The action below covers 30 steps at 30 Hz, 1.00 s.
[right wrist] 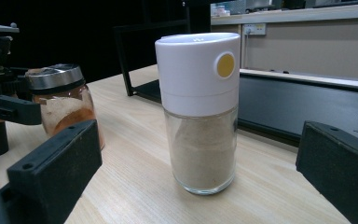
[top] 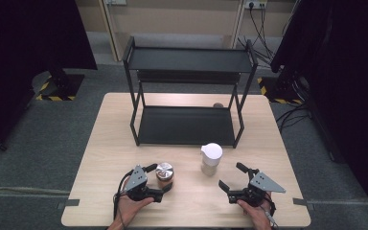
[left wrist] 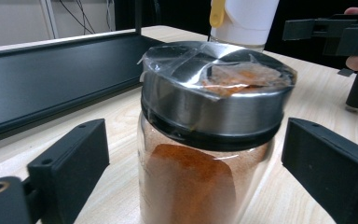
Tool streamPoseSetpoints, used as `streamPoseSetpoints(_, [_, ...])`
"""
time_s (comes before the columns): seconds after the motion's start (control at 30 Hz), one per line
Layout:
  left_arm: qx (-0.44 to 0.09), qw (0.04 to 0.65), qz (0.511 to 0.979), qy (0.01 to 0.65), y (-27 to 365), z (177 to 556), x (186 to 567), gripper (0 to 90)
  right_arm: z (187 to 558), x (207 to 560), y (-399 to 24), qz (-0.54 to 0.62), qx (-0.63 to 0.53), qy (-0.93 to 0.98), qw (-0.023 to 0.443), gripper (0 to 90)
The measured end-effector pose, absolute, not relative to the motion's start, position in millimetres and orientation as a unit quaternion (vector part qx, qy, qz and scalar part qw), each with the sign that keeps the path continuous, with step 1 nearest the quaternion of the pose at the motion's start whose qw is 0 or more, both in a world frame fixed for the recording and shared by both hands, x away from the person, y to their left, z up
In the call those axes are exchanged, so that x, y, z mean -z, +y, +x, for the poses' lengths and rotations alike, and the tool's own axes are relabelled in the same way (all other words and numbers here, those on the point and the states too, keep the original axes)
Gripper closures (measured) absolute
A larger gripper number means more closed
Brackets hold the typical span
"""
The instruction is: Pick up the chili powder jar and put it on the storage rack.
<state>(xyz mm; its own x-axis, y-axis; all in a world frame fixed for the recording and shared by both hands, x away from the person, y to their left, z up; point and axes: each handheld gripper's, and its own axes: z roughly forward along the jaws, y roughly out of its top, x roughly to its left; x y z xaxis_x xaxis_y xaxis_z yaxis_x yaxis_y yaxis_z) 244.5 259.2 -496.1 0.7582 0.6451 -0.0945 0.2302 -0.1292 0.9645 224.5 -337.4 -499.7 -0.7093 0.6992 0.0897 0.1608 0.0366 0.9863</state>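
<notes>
Wooden table (top: 105, 158), pale top, set on grey floor. Black two-tier rack (top: 187, 91) stands on the far half of the table, both shelves bare.

White-capped shaker (top: 211, 158) stands upright just in front of the rack's right front leg, glass body holding pale powder, yellow dot on the cap.

Spice jar (top: 164, 175) with steel lid, orange-red powder inside, upright near the front edge, left of the shaker and apart from it.

Left gripper (top: 162, 179) sits around the jar: jaws wide, one on each side of the glass, a gap showing on both sides, nothing gripped.

Right gripper (top: 232, 176) aims at the shaker, jaws spread wide, empty, shaker beyond the tips.
</notes>
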Motion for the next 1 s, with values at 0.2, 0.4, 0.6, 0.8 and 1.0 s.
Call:
streamPoseSetpoints(0.2, [-0.176, 0.582, 0.737, 0.294, 255, 248, 494, 14.3, 225, 500, -337, 0.312, -0.619, 0.688, 0.216, 0.4])
streamPoseSetpoints(0.4, [-0.183, 0.573, 0.744, 0.291, 249, 248, 491, 28.7, 225, 500, -337, 0.312, -0.62, 0.687, 0.215, 0.4])
streamPoseSetpoints(0.6, [-0.189, 0.569, 0.745, 0.293, 247, 246, 490, 30.2, 225, 500, -337, 0.311, -0.619, 0.688, 0.215, 0.4])
streamPoseSetpoints(0.8, [-0.187, 0.57, 0.741, 0.301, 249, 247, 487, 30.6, 225, 500, -337, 0.311, -0.62, 0.688, 0.214, 0.4])
streamPoseSetpoints(1.0, [-0.185, 0.572, 0.739, 0.304, 252, 248, 479, 30.6, 225, 500, -337, 0.31, -0.62, 0.688, 0.214, 0.4])
